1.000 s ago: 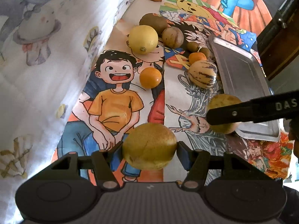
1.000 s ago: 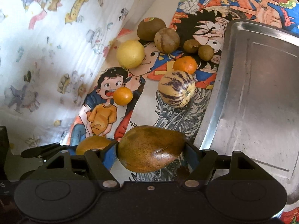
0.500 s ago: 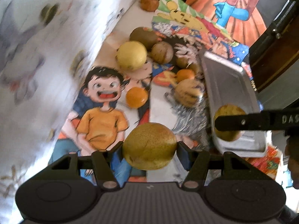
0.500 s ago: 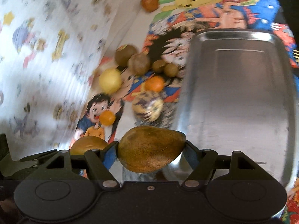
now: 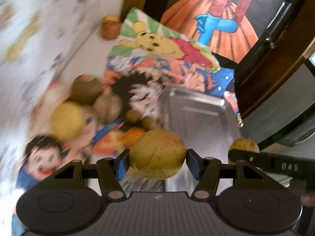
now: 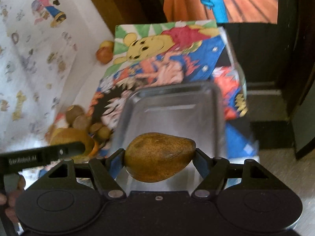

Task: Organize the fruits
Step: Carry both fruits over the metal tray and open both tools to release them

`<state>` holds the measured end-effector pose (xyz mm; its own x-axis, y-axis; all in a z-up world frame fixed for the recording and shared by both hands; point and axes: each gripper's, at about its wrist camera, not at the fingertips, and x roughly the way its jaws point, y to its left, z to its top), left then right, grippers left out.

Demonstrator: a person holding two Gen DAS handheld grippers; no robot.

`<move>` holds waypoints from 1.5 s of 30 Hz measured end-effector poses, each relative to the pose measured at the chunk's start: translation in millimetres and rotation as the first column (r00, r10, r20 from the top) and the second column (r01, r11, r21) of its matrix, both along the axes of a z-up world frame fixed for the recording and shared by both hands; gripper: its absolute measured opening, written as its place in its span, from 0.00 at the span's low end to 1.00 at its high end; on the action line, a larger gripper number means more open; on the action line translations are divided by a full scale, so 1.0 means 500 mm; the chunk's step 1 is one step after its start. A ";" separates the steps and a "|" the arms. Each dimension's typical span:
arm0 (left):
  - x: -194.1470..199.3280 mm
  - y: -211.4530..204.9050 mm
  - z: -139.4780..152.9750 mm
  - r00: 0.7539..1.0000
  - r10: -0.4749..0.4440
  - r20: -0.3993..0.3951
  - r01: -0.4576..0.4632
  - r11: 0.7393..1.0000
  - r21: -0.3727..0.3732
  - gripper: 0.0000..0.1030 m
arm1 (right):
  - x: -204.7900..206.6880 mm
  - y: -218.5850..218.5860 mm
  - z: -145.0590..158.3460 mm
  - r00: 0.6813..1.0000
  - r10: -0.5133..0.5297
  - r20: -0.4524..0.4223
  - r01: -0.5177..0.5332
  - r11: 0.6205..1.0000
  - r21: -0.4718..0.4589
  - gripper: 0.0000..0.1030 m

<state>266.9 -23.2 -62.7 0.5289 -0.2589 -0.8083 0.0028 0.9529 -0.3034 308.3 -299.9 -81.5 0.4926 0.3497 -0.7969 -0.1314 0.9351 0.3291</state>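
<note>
Yellow-green and speckled, a pear is being gripped between the blue pads of the left hand-held gripper, clear of the surface and in front of the near left part of a steel tray. A brown pear, its narrow end pointing right, is being clamped in the right hand-held gripper and is being held above the near end of the tray. From the left view, one finger of the right hand-held gripper is being seen at the right edge with the brown pear partly hidden behind it; from the right view, a finger of the left hand-held gripper is being seen at the left edge, covering part of its pear.

Loose fruit is being left in a blurred cluster just left of the tray: a yellow lemon, a large kiwi, a round brown fruit, two small kiwis and an orange, the last partly hidden behind the gripped pear. An apple is being left well apart at the far end, beside a white printed cloth that is rising along the left side. Bright cartoon prints are being used as a cover under the tray and the fruit.
</note>
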 end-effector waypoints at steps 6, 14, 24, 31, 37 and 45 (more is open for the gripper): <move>0.110 -0.085 -0.024 0.999 0.031 -0.013 -0.031 0.999 -0.030 0.63 | 0.100 -0.043 -0.019 0.994 0.094 0.051 -0.091 0.995 -0.052 0.73; 0.222 -0.166 -0.066 0.994 0.100 -0.045 -0.100 0.995 -0.003 0.63 | 0.186 -0.064 -0.074 0.974 0.217 0.072 -0.211 0.974 -0.077 0.73; 0.255 -0.187 -0.111 0.975 0.196 -0.103 -0.194 0.980 0.032 0.63 | 0.196 -0.037 -0.101 0.904 0.408 0.129 -0.379 0.903 -0.202 0.73; 0.255 -0.186 -0.120 0.962 0.236 -0.135 -0.234 0.972 0.032 0.63 | 0.189 -0.025 -0.110 0.880 0.456 0.131 -0.418 0.877 -0.238 0.74; 0.246 -0.183 -0.120 0.956 0.248 -0.159 -0.247 0.969 0.026 0.64 | 0.171 -0.040 -0.097 0.895 0.422 0.145 -0.385 0.894 -0.230 0.76; 0.214 -0.185 -0.093 0.963 0.234 -0.133 -0.233 0.972 0.025 0.74 | 0.111 -0.050 -0.052 0.923 0.348 0.167 -0.309 0.926 -0.218 0.83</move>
